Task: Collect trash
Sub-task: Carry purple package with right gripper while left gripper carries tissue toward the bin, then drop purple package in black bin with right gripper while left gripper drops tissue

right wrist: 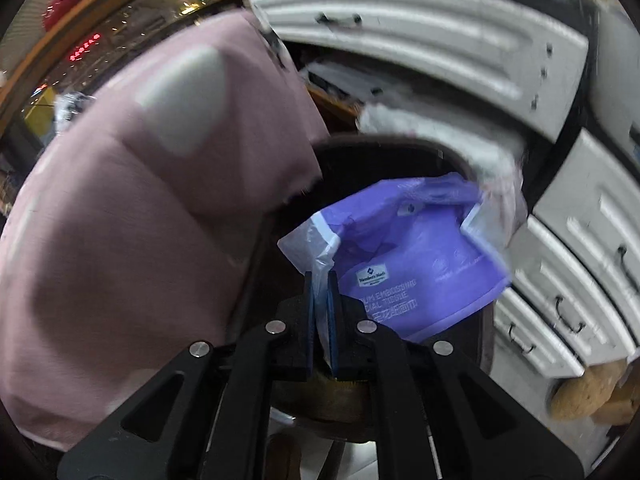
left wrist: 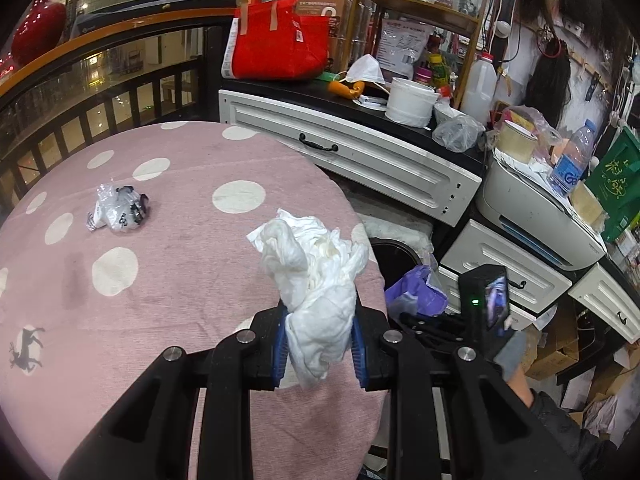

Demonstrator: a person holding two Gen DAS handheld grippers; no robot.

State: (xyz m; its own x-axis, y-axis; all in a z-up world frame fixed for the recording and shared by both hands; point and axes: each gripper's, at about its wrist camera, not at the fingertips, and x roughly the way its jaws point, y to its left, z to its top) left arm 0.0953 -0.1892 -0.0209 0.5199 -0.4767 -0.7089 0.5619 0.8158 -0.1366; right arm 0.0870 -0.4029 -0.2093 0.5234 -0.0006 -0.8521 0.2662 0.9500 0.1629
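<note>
Right gripper [right wrist: 320,308] clamped on the clear edge of a purple wrapper [right wrist: 420,264], hanging just ahead of the tips and directly above the dark bin [right wrist: 400,160] below. Left gripper [left wrist: 318,336] clamped on a crumpled tissue [left wrist: 316,272], bin [left wrist: 394,256] ahead and rightward. Nearer: right. Crumpled plastic [left wrist: 118,210] far forward-left on the pink tablecloth [left wrist: 160,280].

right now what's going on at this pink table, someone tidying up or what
A person is clearing trash with a handheld gripper in each hand. The left gripper is shut on a crumpled white tissue above the pink dotted tablecloth. The right gripper pinches a purple tissue wrapper over the dark bin beside the table. A crumpled clear plastic wrapper lies on the table, not yet collected.
</note>
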